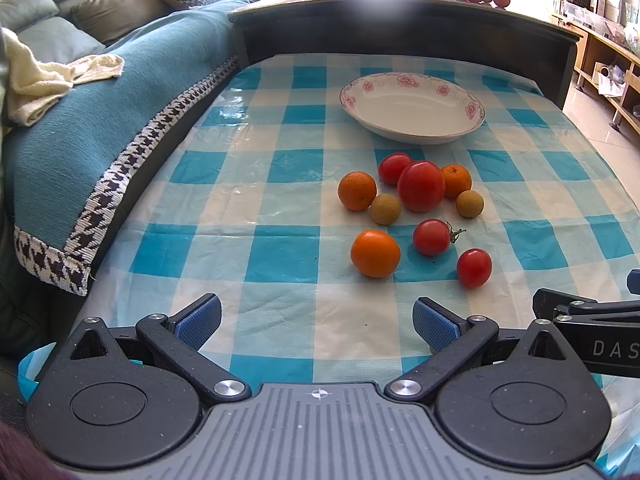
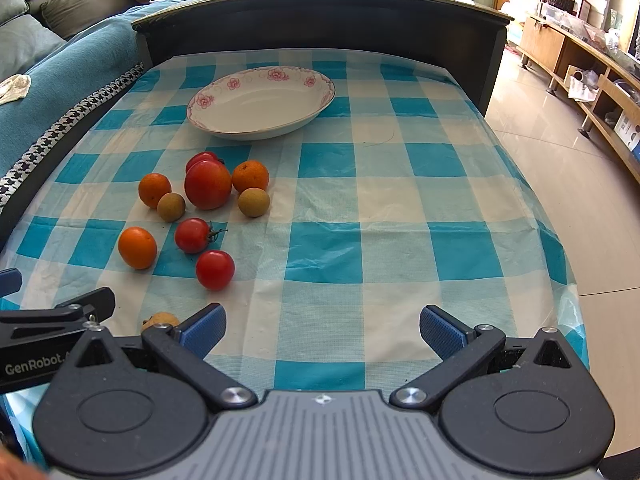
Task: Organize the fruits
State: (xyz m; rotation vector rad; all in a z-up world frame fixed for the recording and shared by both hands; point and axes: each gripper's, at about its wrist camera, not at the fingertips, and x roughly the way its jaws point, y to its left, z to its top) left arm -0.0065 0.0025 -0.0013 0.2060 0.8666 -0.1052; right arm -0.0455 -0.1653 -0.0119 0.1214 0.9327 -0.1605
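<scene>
On the bench, both hand-held grippers (image 1: 316, 322) (image 2: 322, 330) spread, empty; nearest tomato (image 1: 474, 268) looks soft, slick — pinch gently across its middle.

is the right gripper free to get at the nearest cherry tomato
Probably yes: the right gripper has its jaws open, and only bare tablecloth lies between it and the nearest cherry tomato.
</scene>
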